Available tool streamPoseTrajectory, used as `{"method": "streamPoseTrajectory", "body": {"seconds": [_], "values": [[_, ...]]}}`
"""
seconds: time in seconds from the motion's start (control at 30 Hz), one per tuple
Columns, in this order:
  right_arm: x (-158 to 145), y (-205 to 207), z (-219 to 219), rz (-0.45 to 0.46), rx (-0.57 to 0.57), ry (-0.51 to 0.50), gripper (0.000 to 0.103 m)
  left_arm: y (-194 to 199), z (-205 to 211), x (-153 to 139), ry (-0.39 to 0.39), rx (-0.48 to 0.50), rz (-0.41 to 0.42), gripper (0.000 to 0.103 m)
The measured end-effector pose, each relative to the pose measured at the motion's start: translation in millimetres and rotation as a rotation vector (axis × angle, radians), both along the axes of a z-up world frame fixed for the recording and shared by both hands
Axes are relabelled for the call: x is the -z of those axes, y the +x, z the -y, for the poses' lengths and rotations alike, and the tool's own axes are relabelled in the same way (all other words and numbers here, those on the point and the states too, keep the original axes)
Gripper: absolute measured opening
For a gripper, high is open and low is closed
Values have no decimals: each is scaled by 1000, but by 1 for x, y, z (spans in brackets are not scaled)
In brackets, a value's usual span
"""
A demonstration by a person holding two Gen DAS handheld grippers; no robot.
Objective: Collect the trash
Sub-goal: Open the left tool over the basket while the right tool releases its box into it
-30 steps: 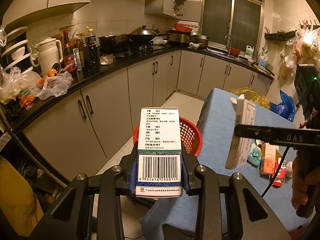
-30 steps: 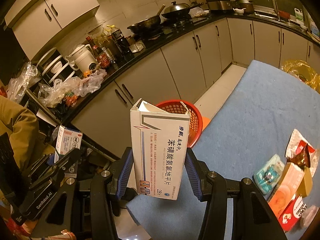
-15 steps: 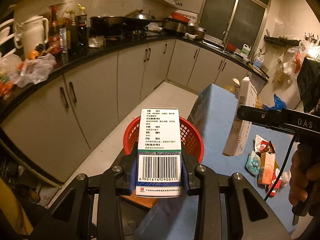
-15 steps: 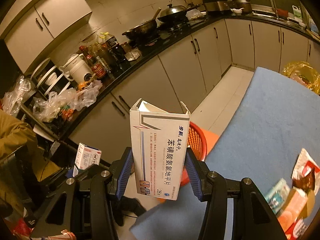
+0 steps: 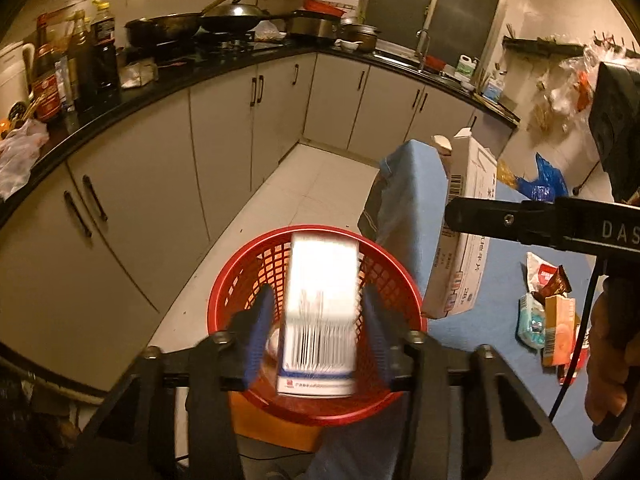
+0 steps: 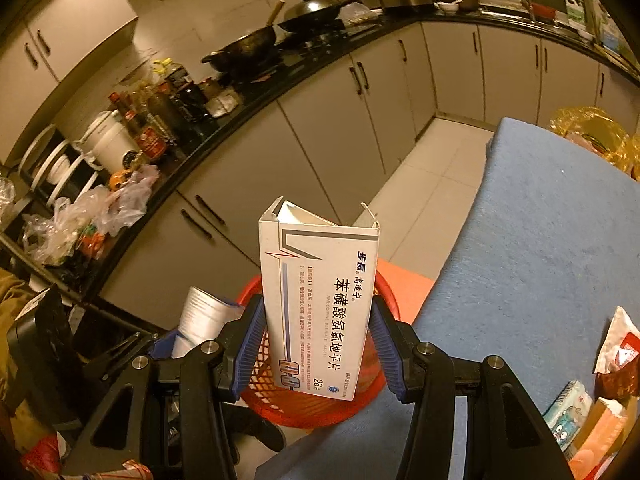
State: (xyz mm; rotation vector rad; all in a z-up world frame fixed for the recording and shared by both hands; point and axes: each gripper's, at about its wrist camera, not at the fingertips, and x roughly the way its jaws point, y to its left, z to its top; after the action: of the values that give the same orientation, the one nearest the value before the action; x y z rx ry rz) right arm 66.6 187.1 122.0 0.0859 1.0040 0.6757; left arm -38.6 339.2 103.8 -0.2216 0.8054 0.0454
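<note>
Left claw [image 5: 318, 312]: jaws have just been opening and stand apart; a gap shows between each blue pad and the box, so nothing is clamped.
Barcode box [image 5: 320, 320]: small white carton, blurred, upright between the parted pads of the left claw, directly over the mouth of the red basket; in the right wrist view it shows as a pale blur at 9 o'clock from the right claw.
Red basket [image 5: 236, 280]: round mesh waste basket on the floor, against the near corner of the surface; its inside is mostly hidden by the box.
Right claw [image 6: 318, 344]: clamped on the medicine box, both blue pads pressing its sides.
Medicine box [image 6: 320, 308]: tall white carton with blue lettering, held upright, top flaps open; it hangs above the basket's rim, at the edge of the surface. In the left wrist view it sits at 2 o'clock from the basket.
Surface [image 6: 552, 248]: covered by a blue cloth, running from 5 o'clock to 1 o'clock in the right wrist view.
Wrappers [image 5: 548, 308]: a small heap of packets and an orange carton on the cloth, at 3 o'clock from the basket.
Person's hand [image 5: 608, 360]: grips the right claw's handle at the 4 o'clock edge of the left wrist view.
</note>
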Motion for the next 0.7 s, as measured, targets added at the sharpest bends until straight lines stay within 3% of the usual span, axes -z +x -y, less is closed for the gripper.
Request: {"method": "streamPoseTrajectory", "body": {"seconds": [0.1, 0.33, 0.43, 0.7], "values": [[6, 3, -3, -13, 9, -8, 56, 1, -3, 3, -14, 1, 3, 59], [25, 3, -19, -55, -18, -34, 59, -26, -13, -7, 5, -43, 33, 59], [31, 0, -24, -58, -29, -46, 68, -42, -15, -13, 36, -59, 45, 59], [8, -21, 2, -12, -10, -17, 69, -70, -12, -25, 26, -106, 57, 59]]}}
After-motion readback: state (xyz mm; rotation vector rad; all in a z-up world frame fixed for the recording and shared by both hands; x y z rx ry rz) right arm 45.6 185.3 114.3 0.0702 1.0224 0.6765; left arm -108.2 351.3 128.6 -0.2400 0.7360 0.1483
